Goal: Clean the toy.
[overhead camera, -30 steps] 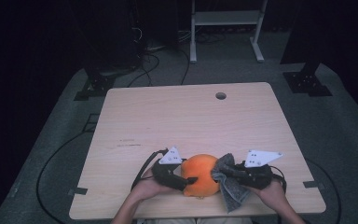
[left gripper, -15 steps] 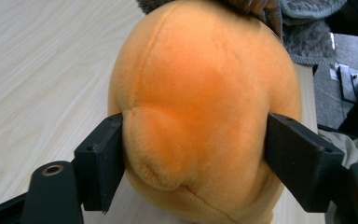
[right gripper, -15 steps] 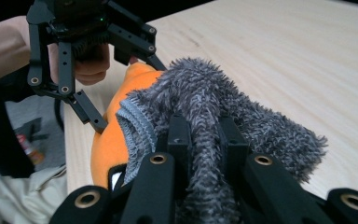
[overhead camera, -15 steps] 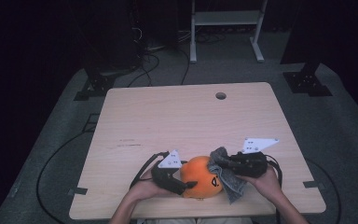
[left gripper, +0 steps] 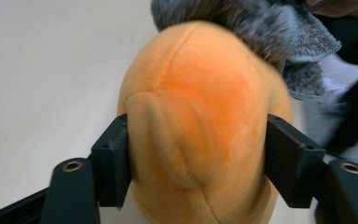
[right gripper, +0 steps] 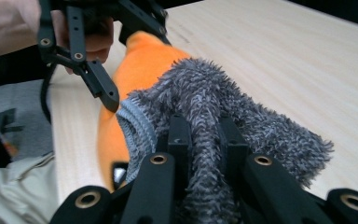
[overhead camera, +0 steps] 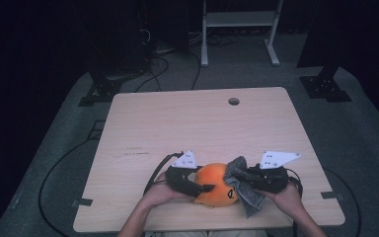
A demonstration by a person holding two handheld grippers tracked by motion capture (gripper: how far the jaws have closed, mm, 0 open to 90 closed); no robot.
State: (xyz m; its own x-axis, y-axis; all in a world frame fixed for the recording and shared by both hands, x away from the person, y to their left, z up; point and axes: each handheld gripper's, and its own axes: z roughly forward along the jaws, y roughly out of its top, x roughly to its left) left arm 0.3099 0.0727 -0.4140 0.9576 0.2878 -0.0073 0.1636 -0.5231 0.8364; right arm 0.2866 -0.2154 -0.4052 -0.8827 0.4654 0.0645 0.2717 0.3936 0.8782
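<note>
An orange plush toy (overhead camera: 216,183) lies near the table's front edge. My left gripper (overhead camera: 200,187) is shut on it; in the left gripper view both jaws press into the toy's (left gripper: 200,121) sides. A fuzzy grey cloth (overhead camera: 243,185) hangs against the toy's right side. My right gripper (overhead camera: 241,178) is shut on that cloth, and in the right gripper view the jaws pinch a fold of the grey cloth (right gripper: 214,121), with the orange toy (right gripper: 140,70) and the left gripper (right gripper: 93,70) behind it.
The wooden table (overhead camera: 197,128) has a round cable hole (overhead camera: 233,101) near its far edge. Black cables (overhead camera: 54,173) lie on the grey floor at left. A white stand (overhead camera: 237,29) and dark equipment stand beyond the table.
The right gripper has pulled the grey cloth slightly right and up against the toy's side. The left gripper and toy have hardly shifted.
</note>
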